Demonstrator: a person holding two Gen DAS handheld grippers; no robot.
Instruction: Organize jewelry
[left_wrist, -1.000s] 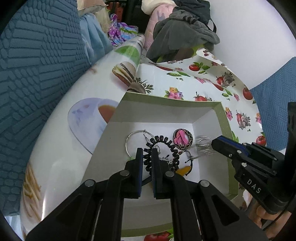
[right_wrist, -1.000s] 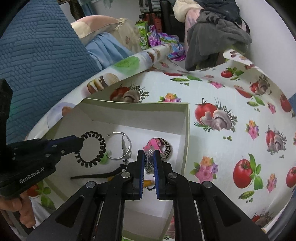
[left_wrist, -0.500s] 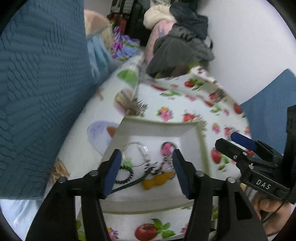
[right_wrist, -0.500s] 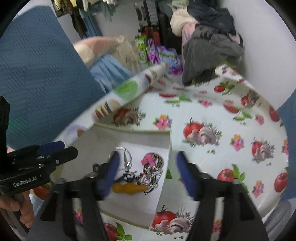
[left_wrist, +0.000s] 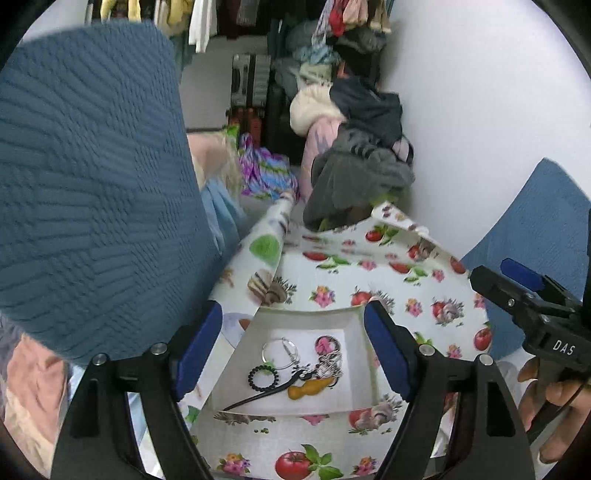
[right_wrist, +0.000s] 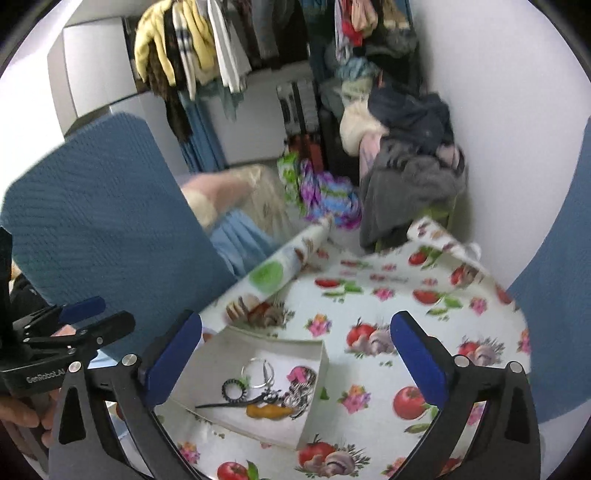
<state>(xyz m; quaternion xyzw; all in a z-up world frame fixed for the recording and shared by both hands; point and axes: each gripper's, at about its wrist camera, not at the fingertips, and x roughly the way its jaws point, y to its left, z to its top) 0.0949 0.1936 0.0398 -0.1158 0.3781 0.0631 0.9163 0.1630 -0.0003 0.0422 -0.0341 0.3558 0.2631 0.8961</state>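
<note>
A white box (left_wrist: 295, 314) stands on the tablecloth and holds the jewelry: a black coil hair tie (left_wrist: 263, 377), a silver hoop (left_wrist: 277, 354), a round pink-and-black brooch (left_wrist: 327, 343), a silver chain (left_wrist: 330, 365), an orange piece (left_wrist: 308, 389) and a black hair stick (left_wrist: 258, 397). My left gripper (left_wrist: 293, 306) hangs well above the box, its jaws opening with nothing between them. High over the same box (right_wrist: 314, 398), my right gripper (right_wrist: 295, 317) also has its jaws opening and empty. Each gripper shows in the other's view: the right gripper (left_wrist: 517, 280) and the left gripper (right_wrist: 96, 317).
The tablecloth (right_wrist: 406, 332) printed with tomatoes and flowers spreads to the right of the box. A blue chair back (left_wrist: 92, 184) rises close on the left, another (right_wrist: 554, 314) on the right. A clothes pile (left_wrist: 362, 147) sits behind the table by the white wall.
Both grippers have let go and opened wide, and both have risen away from the box. The hair tie and the chain now lie in the box.
</note>
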